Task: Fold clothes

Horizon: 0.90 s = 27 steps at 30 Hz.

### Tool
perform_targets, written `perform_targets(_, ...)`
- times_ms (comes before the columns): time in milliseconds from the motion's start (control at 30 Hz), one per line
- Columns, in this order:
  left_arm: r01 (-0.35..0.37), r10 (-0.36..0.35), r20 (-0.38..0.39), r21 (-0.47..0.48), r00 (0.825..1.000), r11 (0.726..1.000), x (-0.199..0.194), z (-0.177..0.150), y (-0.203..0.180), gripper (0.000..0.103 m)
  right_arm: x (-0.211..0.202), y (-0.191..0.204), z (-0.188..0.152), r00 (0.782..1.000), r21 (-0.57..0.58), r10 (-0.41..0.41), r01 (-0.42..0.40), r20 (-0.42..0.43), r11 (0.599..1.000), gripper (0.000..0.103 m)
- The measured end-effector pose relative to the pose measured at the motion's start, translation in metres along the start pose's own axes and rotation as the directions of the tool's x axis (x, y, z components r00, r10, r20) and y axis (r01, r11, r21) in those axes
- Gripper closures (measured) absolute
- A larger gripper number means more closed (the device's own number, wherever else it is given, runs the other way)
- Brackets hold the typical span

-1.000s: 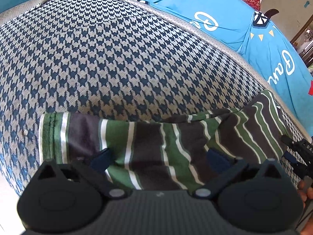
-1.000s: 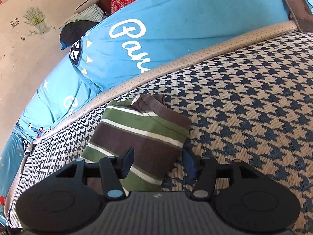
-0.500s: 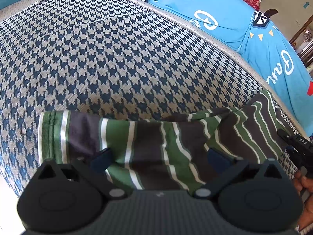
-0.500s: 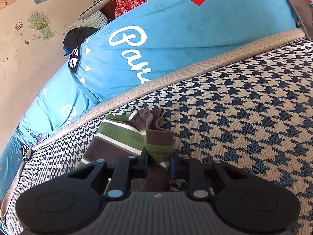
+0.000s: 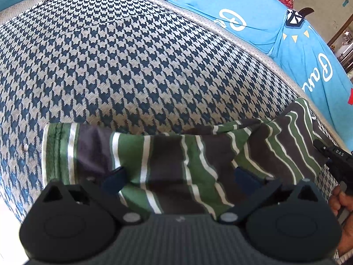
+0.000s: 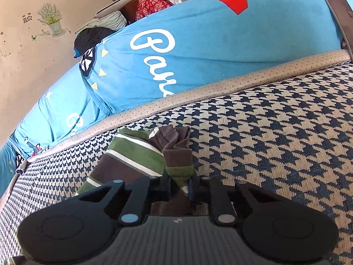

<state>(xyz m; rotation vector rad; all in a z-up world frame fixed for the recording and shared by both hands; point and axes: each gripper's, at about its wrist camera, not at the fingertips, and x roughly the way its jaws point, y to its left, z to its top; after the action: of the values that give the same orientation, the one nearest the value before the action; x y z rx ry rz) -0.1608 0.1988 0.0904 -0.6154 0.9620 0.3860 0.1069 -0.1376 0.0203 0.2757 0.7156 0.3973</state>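
A green, brown and white striped garment [image 5: 181, 156] lies folded on a houndstooth cushion [image 5: 132, 66]. My left gripper [image 5: 178, 176] is open, its fingers spread wide over the garment's near edge. In the right wrist view the same garment [image 6: 136, 156] shows bunched at its right corner. My right gripper [image 6: 179, 187] is shut on that corner and lifts it a little off the cushion. The right gripper also shows at the right edge of the left wrist view [image 5: 337, 161], with a hand behind it.
A blue sheet with white lettering [image 6: 176, 50] covers the backrest behind the cushion's dotted beige piping [image 6: 220, 84]. Dark and red clothes [image 6: 150, 4] are piled beyond it. The cushion's front edge drops off at the left [image 5: 8, 187].
My right gripper closed on the garment's corner and raised it, bunching the fabric. The left gripper stayed open and nearly still.
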Motion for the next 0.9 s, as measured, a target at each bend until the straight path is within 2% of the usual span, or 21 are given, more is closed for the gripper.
perform_targets(200,-0.001,0.001,0.000,-0.001,1.000,1.000,0.000,-0.001,-0.002,0.000,0.001,0.022,-0.003,0.997,-0.143,-0.079,0.079,0.006,0.987,0.094)
perform_targets(500,-0.007,0.007,0.002,0.000,1.000,1.000,0.000,-0.005,-0.002,0.000,0.004,0.038,-0.008,0.991,-0.277,-0.128,0.131,0.027,0.952,0.095)
perform_targets(633,-0.009,0.009,0.002,0.003,1.000,1.000,0.001,-0.006,-0.002,0.000,0.005,0.042,-0.010,0.990,-0.305,-0.140,0.144,0.034,0.941,0.095)
perform_targets(800,-0.012,0.012,0.002,0.006,1.000,1.000,0.003,-0.009,-0.001,0.000,0.006,0.039,-0.009,0.992,-0.293,-0.126,0.129,0.026,0.948,0.092)
perform_targets(900,-0.015,0.015,0.002,0.006,1.000,1.000,0.006,-0.012,-0.002,0.000,0.005,0.041,-0.010,0.990,-0.304,-0.133,0.137,0.037,0.943,0.095)
